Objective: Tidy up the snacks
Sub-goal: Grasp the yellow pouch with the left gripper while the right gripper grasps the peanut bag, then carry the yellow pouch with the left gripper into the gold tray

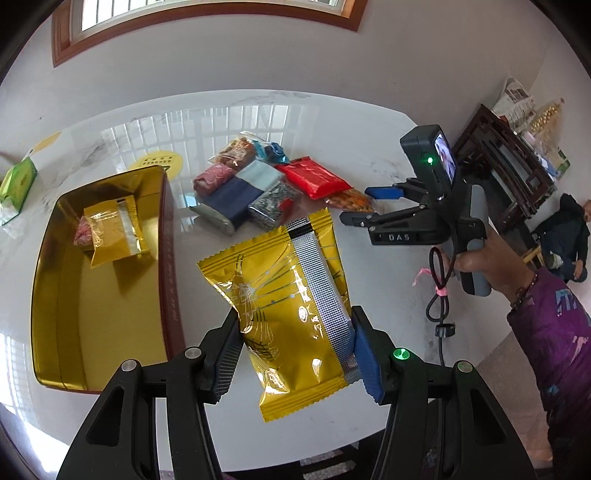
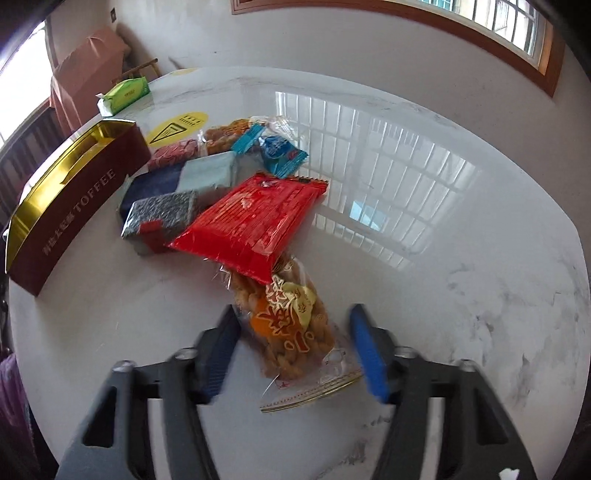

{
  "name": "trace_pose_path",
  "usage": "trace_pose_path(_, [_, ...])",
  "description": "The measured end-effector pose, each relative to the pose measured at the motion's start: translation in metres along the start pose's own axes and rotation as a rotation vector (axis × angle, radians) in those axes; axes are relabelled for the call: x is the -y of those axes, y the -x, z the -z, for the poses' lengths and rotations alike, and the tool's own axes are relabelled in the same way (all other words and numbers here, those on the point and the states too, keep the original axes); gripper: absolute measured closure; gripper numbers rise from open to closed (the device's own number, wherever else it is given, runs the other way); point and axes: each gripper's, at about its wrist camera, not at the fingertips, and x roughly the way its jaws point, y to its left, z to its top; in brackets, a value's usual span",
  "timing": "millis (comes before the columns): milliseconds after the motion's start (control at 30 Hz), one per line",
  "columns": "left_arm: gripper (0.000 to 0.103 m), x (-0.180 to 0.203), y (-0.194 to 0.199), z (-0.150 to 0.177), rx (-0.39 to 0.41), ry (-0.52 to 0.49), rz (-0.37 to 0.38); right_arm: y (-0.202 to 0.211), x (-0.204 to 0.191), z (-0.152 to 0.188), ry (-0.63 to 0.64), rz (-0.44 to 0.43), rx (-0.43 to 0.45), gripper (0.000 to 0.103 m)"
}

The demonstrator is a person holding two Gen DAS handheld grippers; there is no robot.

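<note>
While the gold tin (image 1: 55,280) sits far left on the tabletop (image 1: 369,122), the left tongs (image 1: 295,354) pinch a gold packet (image 1: 284,306), crinkled, lifted above the marble. Rightward, the right tongs (image 2: 295,350) straddle a clear bag of twisted fried snacks (image 2: 291,328); pads seemingly not pressing it.

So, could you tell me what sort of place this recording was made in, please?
Most likely a room in a home, perhaps a dining room: a glossy white marble-look table strewn with packaged snacks, a wood-framed barred window in a plain wall, and dark carved wooden furniture at the side.
</note>
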Motion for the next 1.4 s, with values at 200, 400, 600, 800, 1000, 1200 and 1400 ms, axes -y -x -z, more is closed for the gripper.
trace_pose_path(200, [0.047,-0.003,0.004,0.001,0.010,0.004,-0.004,0.017,-0.016,0.027,-0.034,0.062,-0.006,0.065])
trace_pose_path(400, [0.047,-0.005,0.016,0.004,0.036,-0.005,-0.003,0.055,-0.030,0.084,-0.171,0.092,0.066,0.066])
trace_pose_path(600, [0.047,-0.012,0.029,0.010,0.068,-0.002,-0.022,0.091,-0.015,0.117,-0.411,0.091,0.216,0.065])
trace_pose_path(800, [0.046,-0.024,0.034,0.017,0.086,0.013,-0.051,0.090,0.004,0.126,-0.573,0.091,0.268,0.065])
trace_pose_path(1000, [0.046,-0.035,0.045,0.022,0.134,0.001,-0.120,0.084,-0.002,0.128,-0.591,0.122,0.258,0.065])
trace_pose_path(1200, [0.046,-0.049,0.050,0.026,0.165,-0.001,-0.176,0.081,-0.002,0.128,-0.598,0.151,0.260,0.065])
trace_pose_path(1400, [0.046,-0.075,0.047,0.031,0.164,0.037,-0.210,0.080,-0.002,0.128,-0.601,0.167,0.262,0.065])
